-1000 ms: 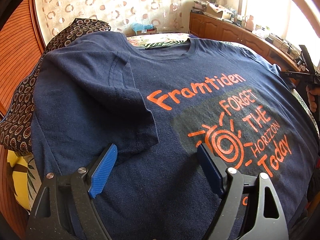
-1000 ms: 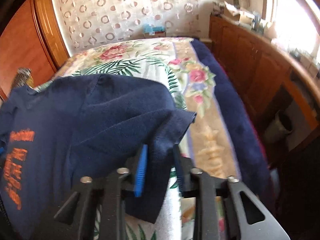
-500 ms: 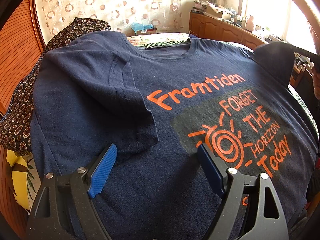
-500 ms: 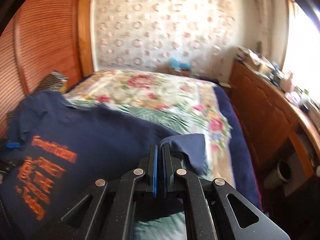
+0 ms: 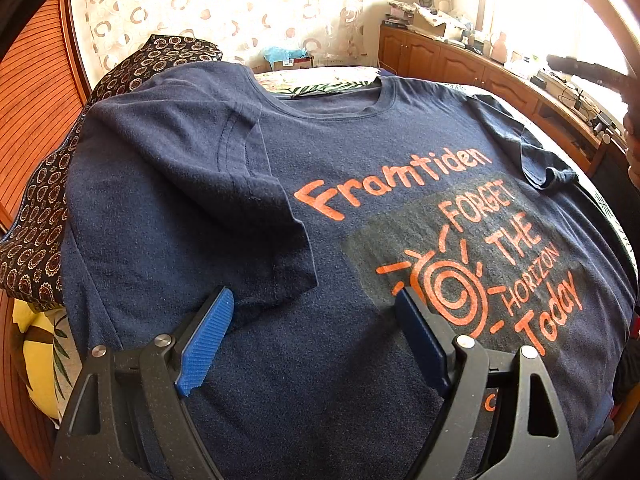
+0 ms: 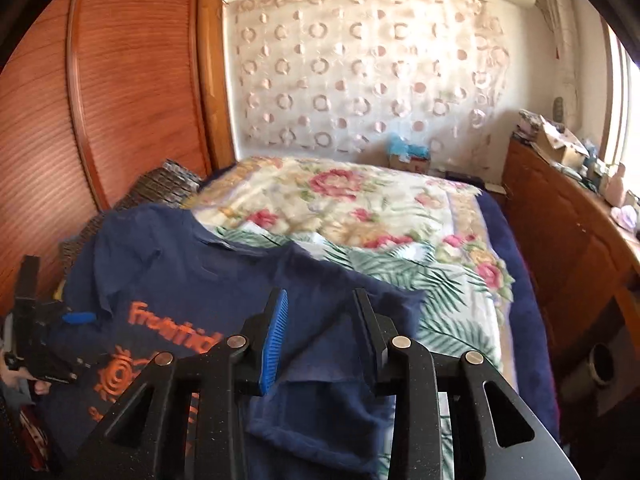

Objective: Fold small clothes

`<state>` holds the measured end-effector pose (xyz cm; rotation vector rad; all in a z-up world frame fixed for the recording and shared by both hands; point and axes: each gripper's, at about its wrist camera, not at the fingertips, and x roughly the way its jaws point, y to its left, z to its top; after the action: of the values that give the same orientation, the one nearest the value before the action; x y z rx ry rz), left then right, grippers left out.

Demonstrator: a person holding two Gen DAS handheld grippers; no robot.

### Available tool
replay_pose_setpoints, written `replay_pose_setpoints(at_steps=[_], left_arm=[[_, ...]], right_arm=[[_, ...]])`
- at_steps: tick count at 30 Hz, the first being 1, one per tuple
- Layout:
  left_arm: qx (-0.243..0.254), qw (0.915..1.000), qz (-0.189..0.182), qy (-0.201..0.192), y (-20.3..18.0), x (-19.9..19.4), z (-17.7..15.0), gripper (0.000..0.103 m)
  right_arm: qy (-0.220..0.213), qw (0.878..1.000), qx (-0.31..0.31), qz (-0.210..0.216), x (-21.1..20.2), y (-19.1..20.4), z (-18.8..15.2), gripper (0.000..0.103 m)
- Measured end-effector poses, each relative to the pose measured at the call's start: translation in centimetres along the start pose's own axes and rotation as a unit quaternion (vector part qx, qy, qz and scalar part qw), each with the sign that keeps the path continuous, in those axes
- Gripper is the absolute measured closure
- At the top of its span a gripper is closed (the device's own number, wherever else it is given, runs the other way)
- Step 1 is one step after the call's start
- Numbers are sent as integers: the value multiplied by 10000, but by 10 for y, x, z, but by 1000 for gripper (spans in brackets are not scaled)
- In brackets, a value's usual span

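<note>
A navy T-shirt [image 5: 360, 184] with orange print lies face up on the bed. Its left sleeve [image 5: 256, 216] is folded in over the chest. Its right sleeve [image 5: 540, 160] also lies folded in on the shirt. My left gripper [image 5: 316, 320] is open and empty, low over the shirt's lower front beside the folded left sleeve. My right gripper [image 6: 320, 320] is open and empty, raised above the right sleeve [image 6: 332, 400]. The shirt also shows in the right wrist view [image 6: 168, 280], and so does the left gripper [image 6: 76, 317].
The floral bedspread [image 6: 360, 208] stretches behind the shirt. A dark patterned pillow [image 5: 40, 200] lies at the shirt's left. A wooden sideboard [image 6: 568, 240] with clutter runs along the right. A wooden wardrobe [image 6: 120, 80] stands at the left.
My right gripper carried the right sleeve up and inward, then opened and let it drop onto the shirt. The left gripper has not moved.
</note>
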<state>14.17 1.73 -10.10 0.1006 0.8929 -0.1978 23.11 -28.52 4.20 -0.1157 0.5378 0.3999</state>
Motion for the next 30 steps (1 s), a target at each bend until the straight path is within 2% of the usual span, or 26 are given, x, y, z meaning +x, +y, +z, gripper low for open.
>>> replay_pose_setpoints(at_steps=[7, 11, 14, 17, 18, 19, 20, 25, 30], left_arm=[[-1, 10000, -1, 0, -1, 0, 0, 20], [-2, 10000, -1, 0, -1, 0, 0, 20], [-2, 10000, -1, 0, 0, 0, 0, 20], [-2, 10000, -1, 0, -1, 0, 0, 20], [-2, 10000, -1, 0, 0, 0, 0, 20], [-1, 10000, -1, -1, -1, 0, 0, 20], [-1, 10000, -1, -1, -1, 0, 0, 20], [-2, 10000, -2, -1, -1, 0, 0, 20], [-3, 10000, -3, -2, -1, 0, 0, 20]], right_arm=[[883, 9959, 122, -117, 57, -3, -28, 69], [1135, 9919, 301, -489, 94, -14, -43, 69], [1150, 9907, 494, -531, 118, -17, -39, 69], [1168, 9906, 587, -414, 119, -8, -32, 71], [1162, 9909, 566, -380, 123, -13, -25, 77], [1128, 9918, 494, -348, 124, -12, -24, 92], [1132, 9922, 434, -303, 125, -17, -21, 96], [937, 9953, 228, -76, 118, -9, -15, 100], [737, 9970, 129, 216, 122, 16, 8, 100]])
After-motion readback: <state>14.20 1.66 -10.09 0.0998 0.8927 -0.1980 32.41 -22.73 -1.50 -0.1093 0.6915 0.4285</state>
